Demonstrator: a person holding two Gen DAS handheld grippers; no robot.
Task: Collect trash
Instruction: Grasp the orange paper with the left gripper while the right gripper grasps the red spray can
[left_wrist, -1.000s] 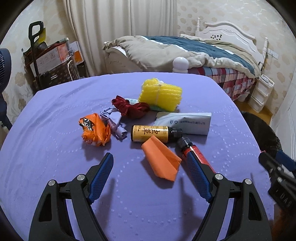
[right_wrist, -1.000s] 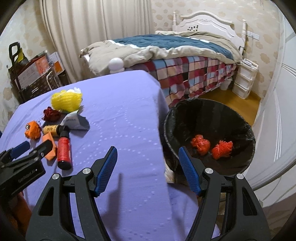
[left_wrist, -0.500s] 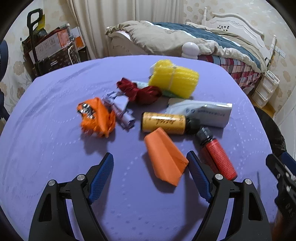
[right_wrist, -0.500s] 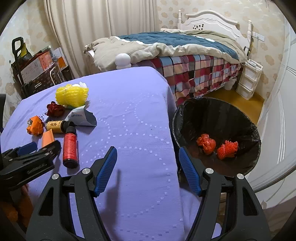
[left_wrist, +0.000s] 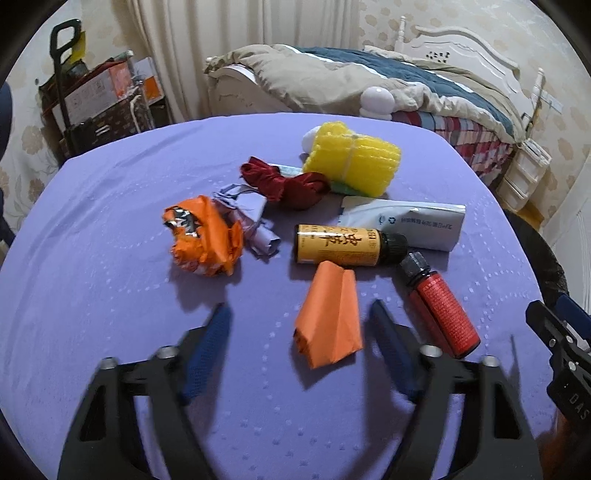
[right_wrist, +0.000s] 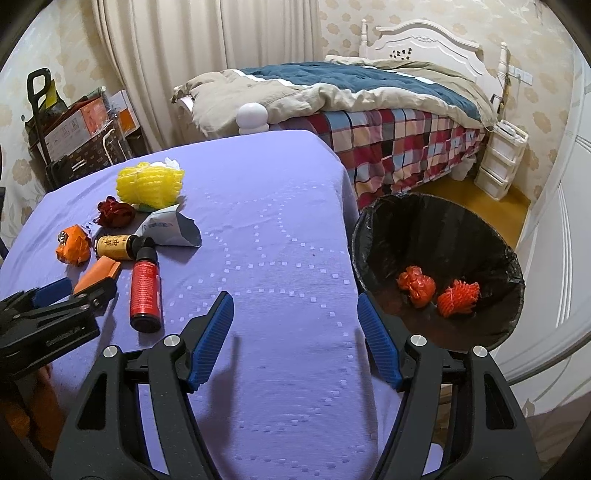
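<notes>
A folded orange paper (left_wrist: 328, 317) lies on the purple table (left_wrist: 92, 295), and my left gripper (left_wrist: 299, 314) straddles it. Its jaws are closing, with the pads still clear of the paper on both sides. Just beyond lie a yellow-label bottle (left_wrist: 343, 245) and a red bottle (left_wrist: 441, 310), both on their sides. Farther back are a crumpled orange wrapper (left_wrist: 205, 236), lilac paper (left_wrist: 255, 221), a dark red bundle (left_wrist: 288, 182), yellow foam netting (left_wrist: 352, 162) and a white pouch (left_wrist: 406, 221). My right gripper (right_wrist: 294, 299) hovers open and empty over the table's right edge, beside the black-lined bin (right_wrist: 439, 206).
Two red-orange scraps (right_wrist: 415, 286) lie at the bottom of the bin. A bed (right_wrist: 369, 96) with a checked cover stands behind the table. Boxes and a trolley (right_wrist: 74, 125) fill the back left corner, and white drawers (right_wrist: 502, 155) stand by the right wall.
The left gripper has come forward and tipped down over the orange paper, and its jaws have narrowed around it. The right gripper has hardly moved.
</notes>
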